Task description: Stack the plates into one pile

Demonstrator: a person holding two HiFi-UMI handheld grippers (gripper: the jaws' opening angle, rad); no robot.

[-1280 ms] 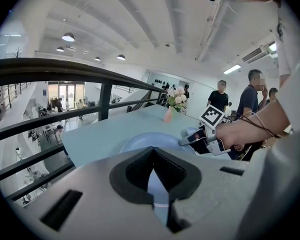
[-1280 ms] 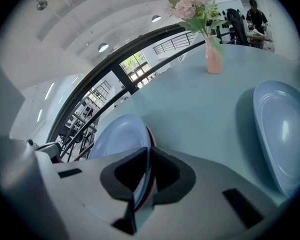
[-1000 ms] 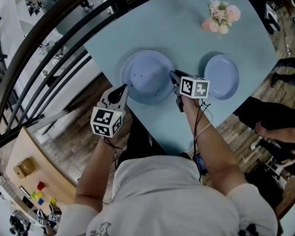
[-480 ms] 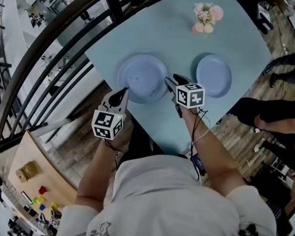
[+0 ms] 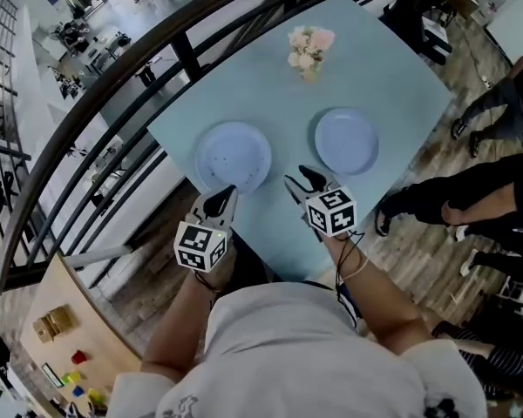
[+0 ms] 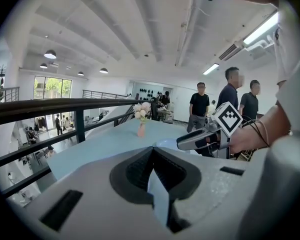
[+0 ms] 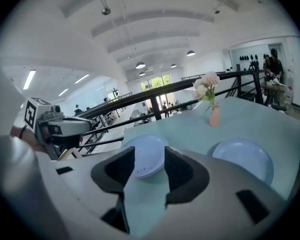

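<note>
Two light blue plates lie on the pale blue table [image 5: 270, 94]. The left plate [image 5: 234, 155] [image 7: 145, 156] looks like a pile of two; the right plate [image 5: 347, 140] [image 7: 242, 156] lies alone. My left gripper [image 5: 226, 192] [image 6: 151, 151] hovers at the near rim of the left plate, its jaws shut and holding nothing. My right gripper [image 5: 298, 178] [image 7: 149, 154] hangs over the table between the plates, nearer to me. Its jaws have just been opening and stand open with nothing between them.
A small vase of pink flowers [image 5: 309, 49] [image 7: 213, 109] stands at the table's far side. A dark railing [image 5: 157, 55] runs along the table's left. People stand at the right [image 5: 497, 103], close to the table's corner.
Both grippers have drawn back from the left plate towards me and risen. The right gripper, which was at that plate's right rim, has opened and come off it.
</note>
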